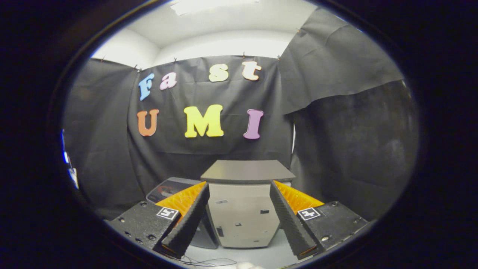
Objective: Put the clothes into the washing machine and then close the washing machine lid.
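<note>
The two-finger gripper (239, 220) is found wide open, its fingers spread well apart with nothing between the pads; nothing is held.

Beyond the fingers, framed in the gap between them, a pale grey box-shaped washing machine (242, 220) with a flat dark grey lid (247, 171) is observed standing on the light work surface (276, 256). The lid appears to lie flat over the cabinet top; whether it is fully shut cannot be told from this angle. Behind the left finger a dark rounded appliance panel with a reddish mark (170, 188) is noted just beside the machine; its nature cannot be determined.

A small white, soft-looking mass (246, 265) is seen on the surface below the fingers, near the gripper and short of the machine. It is judged possibly to be the clothes, though too little is visible to confirm this. A thin dark cable (207, 261) lies just beside it.

If cloth, it is expected to be light, limp and non-fragile, liable to drape and trail. A pinch on a bunched fold near its middle is recommended. The lid is judged rigid and light, best taken at its front edge.
</note>
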`<state>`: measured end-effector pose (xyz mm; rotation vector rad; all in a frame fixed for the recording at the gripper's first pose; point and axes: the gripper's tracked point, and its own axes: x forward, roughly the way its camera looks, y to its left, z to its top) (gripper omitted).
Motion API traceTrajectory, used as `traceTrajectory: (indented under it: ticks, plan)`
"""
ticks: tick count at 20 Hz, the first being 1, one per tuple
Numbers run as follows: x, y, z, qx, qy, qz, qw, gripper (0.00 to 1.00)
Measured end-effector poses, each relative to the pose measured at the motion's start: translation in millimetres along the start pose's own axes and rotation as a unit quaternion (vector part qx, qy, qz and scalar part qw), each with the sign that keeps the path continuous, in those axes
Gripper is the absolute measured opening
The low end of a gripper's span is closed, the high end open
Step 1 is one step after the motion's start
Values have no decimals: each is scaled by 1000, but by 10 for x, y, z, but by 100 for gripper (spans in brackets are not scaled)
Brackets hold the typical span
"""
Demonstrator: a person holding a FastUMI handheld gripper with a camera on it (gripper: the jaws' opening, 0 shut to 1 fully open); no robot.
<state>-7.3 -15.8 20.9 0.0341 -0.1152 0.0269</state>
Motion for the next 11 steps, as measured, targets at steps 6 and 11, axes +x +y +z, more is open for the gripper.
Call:
traceTrajectory:
  ticks: [6, 11]
  plan:
    - [11, 72, -681, 42, 59, -13, 997, 100]
    - [80, 21, -702, 28, 58, -10, 998, 100]
